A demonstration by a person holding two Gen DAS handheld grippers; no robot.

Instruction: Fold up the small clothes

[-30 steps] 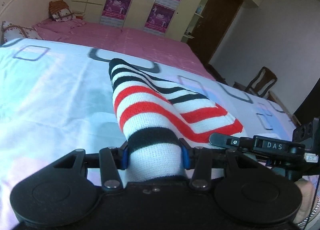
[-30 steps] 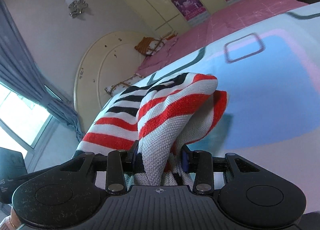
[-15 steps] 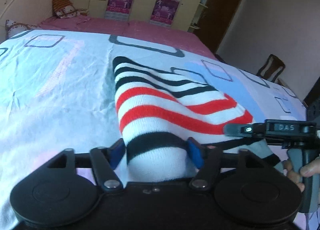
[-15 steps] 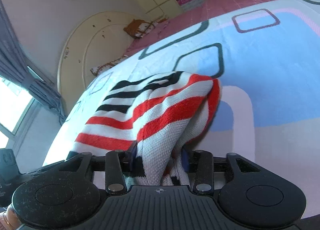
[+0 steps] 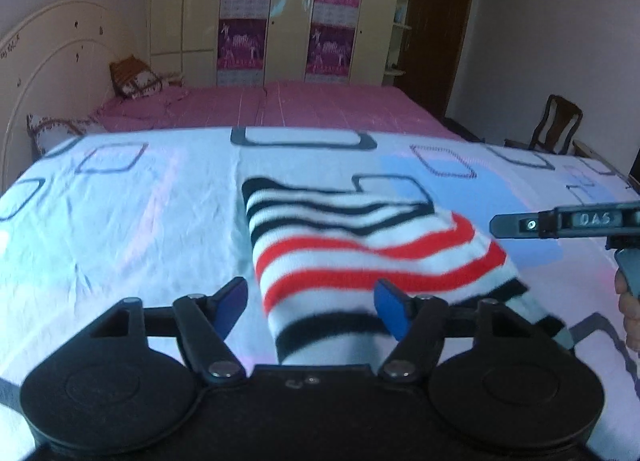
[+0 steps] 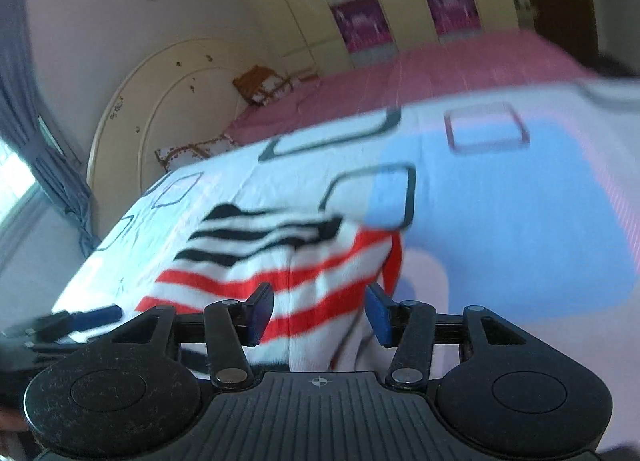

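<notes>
A small knitted garment with red, black and white stripes lies folded on the patterned bed sheet. Its near end runs between the blue pads of my left gripper, whose jaws are closing but stand clear of the cloth, a gap showing at the left pad. In the right wrist view the garment also lies between the pads of my right gripper; its jaws are opening and do not press on the cloth. The right gripper shows at the right edge of the left wrist view, with a hand below it.
A pink bedspread covers the far half of the bed. Pillows lean against the cream headboard at the left. Wardrobes with purple posters line the back wall. A wooden chair stands at the right near a dark door.
Both grippers have let go of the striped garment: their jaws widened off it and it now lies lower and flatter on the sheet. Both views have rolled towards level.
</notes>
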